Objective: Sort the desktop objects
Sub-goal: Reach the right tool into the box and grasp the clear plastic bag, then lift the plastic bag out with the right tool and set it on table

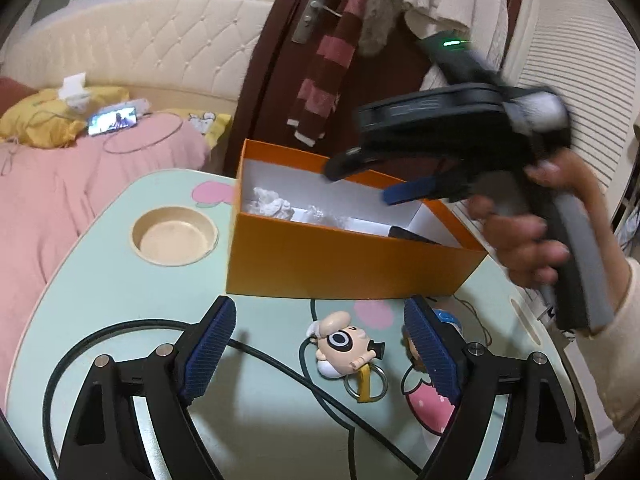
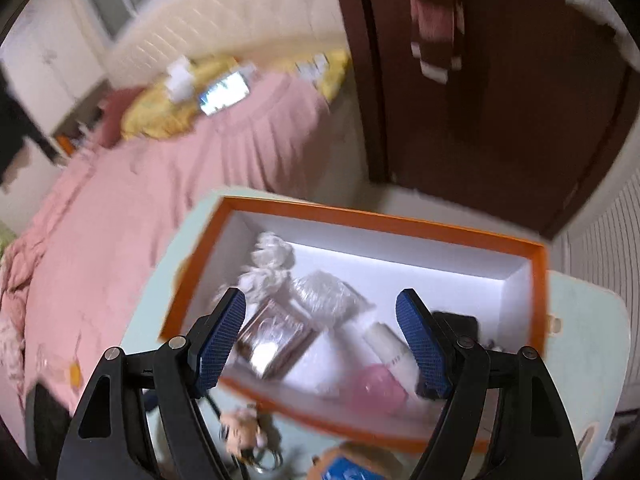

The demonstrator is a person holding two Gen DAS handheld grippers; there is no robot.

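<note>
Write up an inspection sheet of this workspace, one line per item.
Surface: pale green cartoon table with a round cup recess.
Job's things: orange box holding crumpled paper and small items; cartoon keychain lying in front of it.
Clutter: a second figure, partly hidden by a pad.
Grippers: left hand-held gripper open around the keychain, not touching; right hand-held gripper open and empty above the box.
Cables: black cable looped across the table.
Surroundings: pink bed, dark door.
</note>
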